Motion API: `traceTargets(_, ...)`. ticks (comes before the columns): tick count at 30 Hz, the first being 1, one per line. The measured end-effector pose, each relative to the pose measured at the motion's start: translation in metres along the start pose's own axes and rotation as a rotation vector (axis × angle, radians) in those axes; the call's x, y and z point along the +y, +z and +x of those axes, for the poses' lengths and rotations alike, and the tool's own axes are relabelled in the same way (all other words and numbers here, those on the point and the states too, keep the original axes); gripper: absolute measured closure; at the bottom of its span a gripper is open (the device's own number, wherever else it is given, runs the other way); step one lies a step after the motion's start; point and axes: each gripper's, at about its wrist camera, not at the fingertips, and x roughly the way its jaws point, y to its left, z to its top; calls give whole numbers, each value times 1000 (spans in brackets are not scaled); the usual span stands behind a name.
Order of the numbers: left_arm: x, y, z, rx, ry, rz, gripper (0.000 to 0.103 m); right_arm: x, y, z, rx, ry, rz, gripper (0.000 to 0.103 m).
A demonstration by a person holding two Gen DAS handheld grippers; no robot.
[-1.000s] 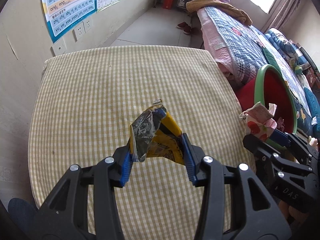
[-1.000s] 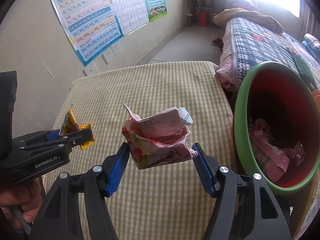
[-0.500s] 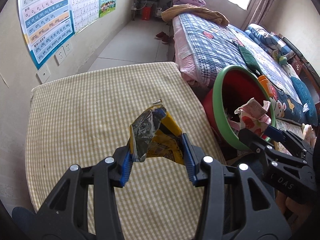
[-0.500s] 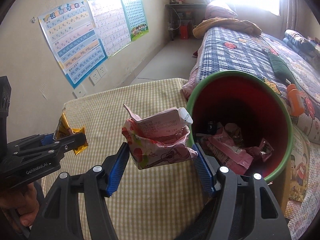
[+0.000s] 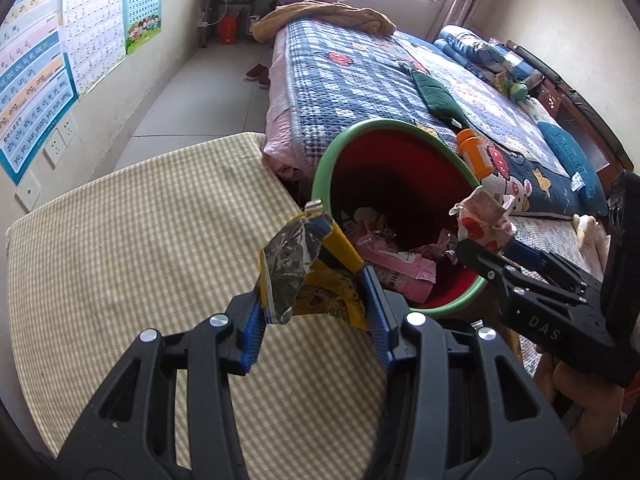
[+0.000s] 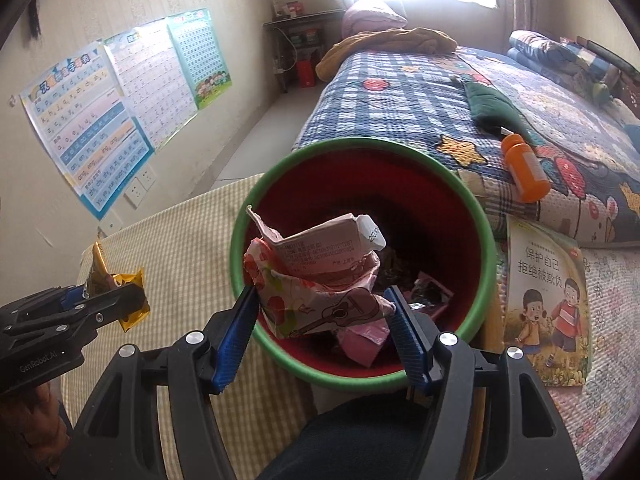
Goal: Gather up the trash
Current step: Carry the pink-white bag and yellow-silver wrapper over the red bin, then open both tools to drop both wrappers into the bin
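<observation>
My left gripper (image 5: 316, 312) is shut on a crumpled yellow and silver snack wrapper (image 5: 304, 268), held above the table's right edge beside the bin. My right gripper (image 6: 324, 320) is shut on a crumpled pink carton (image 6: 316, 276) with red fruit and a guitar print, held over the mouth of the red bin with a green rim (image 6: 476, 216). The bin (image 5: 332, 152) holds several pink wrappers (image 5: 400, 268). The right gripper with its carton (image 5: 480, 220) shows over the bin's right rim in the left wrist view. The left gripper with its wrapper (image 6: 120, 292) shows at left in the right wrist view.
A table with a yellow checked cloth (image 5: 140, 240) lies left of the bin. A bed with a blue quilt (image 5: 360, 80) stands behind it, with an orange bottle (image 6: 524, 168) on it. A children's book (image 6: 544, 300) lies right of the bin. Posters (image 6: 100, 120) hang on the left wall.
Both grippers have swung right from over the table toward the bin, each still holding its trash. The pink carton is now over the bin's mouth.
</observation>
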Motion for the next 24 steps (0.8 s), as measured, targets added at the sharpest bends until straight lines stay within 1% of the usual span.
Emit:
traceTargets(6,-23,14,22,18,-28,34,60,-29,7,8,2,-26,37,40)
traceTargets(11,-35,27,40,29,-46,51,60,-44,9,18,13,-30,51,40)
traceTargets(18,-48,38,59,38,-62,78,60,-54,12,30,20,-35,55,40)
traceTargets(24,-54,42,71,46,-55,99,60,-60,15,36,18,-41,57,40)
